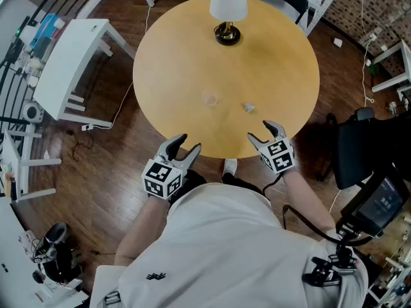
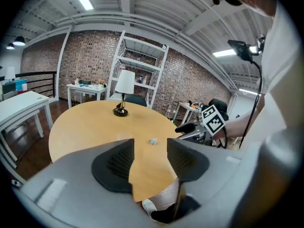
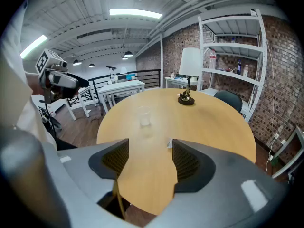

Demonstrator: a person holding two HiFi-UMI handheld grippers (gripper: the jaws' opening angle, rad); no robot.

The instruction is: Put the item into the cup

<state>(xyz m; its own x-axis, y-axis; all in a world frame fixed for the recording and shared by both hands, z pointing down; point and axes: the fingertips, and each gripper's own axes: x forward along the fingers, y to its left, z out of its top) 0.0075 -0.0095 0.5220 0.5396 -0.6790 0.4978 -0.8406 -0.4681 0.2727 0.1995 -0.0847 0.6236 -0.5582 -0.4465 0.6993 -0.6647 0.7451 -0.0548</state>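
A clear plastic cup [image 1: 210, 99] stands on the round wooden table [image 1: 173, 56], a little nearer than its middle. A small pale crumpled item [image 1: 249, 108] lies to the cup's right. Both grippers hover at the near table edge. My left gripper [image 1: 187, 144] is open and empty, short of the cup. My right gripper [image 1: 260, 130] is open and empty too, just short of the item. In the right gripper view the cup [image 3: 144, 116] stands ahead to the left, and the item [image 3: 169, 143] peeks out beside the right jaw. The left gripper view shows the item [image 2: 153, 140] between the open jaws, far off.
A table lamp [image 1: 228, 8] with a white shade stands at the table's far side. A white desk [image 1: 67, 66] is off to the left and a dark chair [image 1: 359, 146] to the right. Wooden floor surrounds the table.
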